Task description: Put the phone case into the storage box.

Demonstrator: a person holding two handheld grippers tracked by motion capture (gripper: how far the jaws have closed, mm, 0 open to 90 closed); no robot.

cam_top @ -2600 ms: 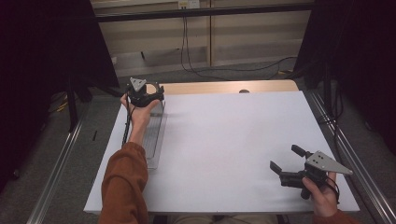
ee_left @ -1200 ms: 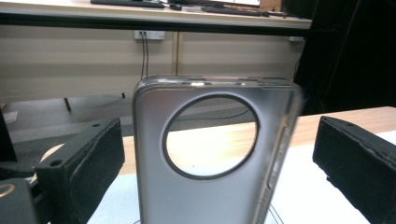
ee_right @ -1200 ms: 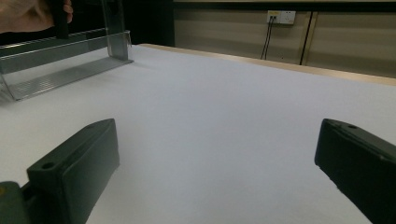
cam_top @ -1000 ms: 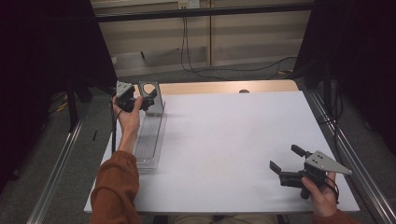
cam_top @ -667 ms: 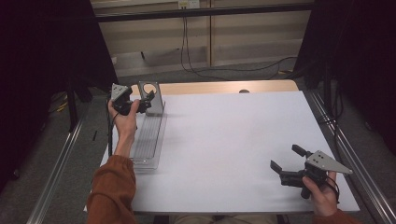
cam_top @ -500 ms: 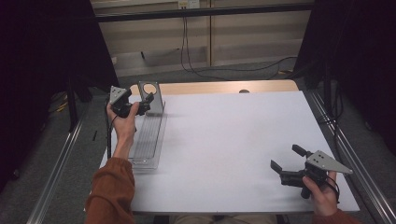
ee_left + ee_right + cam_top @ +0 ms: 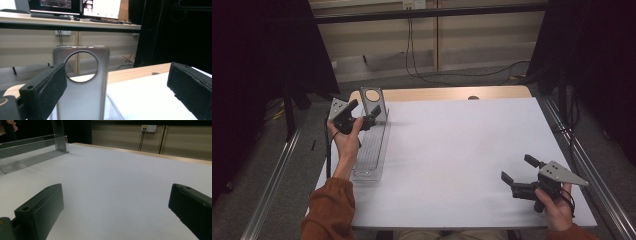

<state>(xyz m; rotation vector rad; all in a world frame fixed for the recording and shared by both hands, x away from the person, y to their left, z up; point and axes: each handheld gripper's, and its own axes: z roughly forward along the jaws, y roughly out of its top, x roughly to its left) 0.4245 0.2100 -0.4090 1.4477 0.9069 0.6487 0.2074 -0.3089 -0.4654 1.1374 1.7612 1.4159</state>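
A long, clear plastic tray (image 7: 371, 150) lies along the left edge of the white table (image 7: 452, 150), its ribbed floor running away from the person. At its far end stands an upright grey metal plate (image 7: 374, 104) with rounded corners and a round hole near its top. The plate is vertical and appears fixed to the tray's end.

The left gripper (image 7: 359, 116) is held above the tray's far end, just beside the plate, jaws spread wide and holding nothing. The left gripper view shows what the high view cannot: the plate (image 7: 81, 85) at close range between the two jaws and beyond them, its hole opening onto the wall behind, and monitors (image 7: 80, 7) on a desk above. Whether either jaw touches the plate cannot be told.

The right gripper (image 7: 521, 176) is near the table's near right corner, low over the surface, jaws likewise apart and empty. Its own view looks across the bare white top to the tray (image 7: 30, 155) and the foot of the plate (seen at upper left, well apart from this gripper).

The middle and right of the table lie open between the two grippers. A wooden strip (image 7: 452, 93) borders the far edge; metal rails (image 7: 277, 170) run along both sides below table level.
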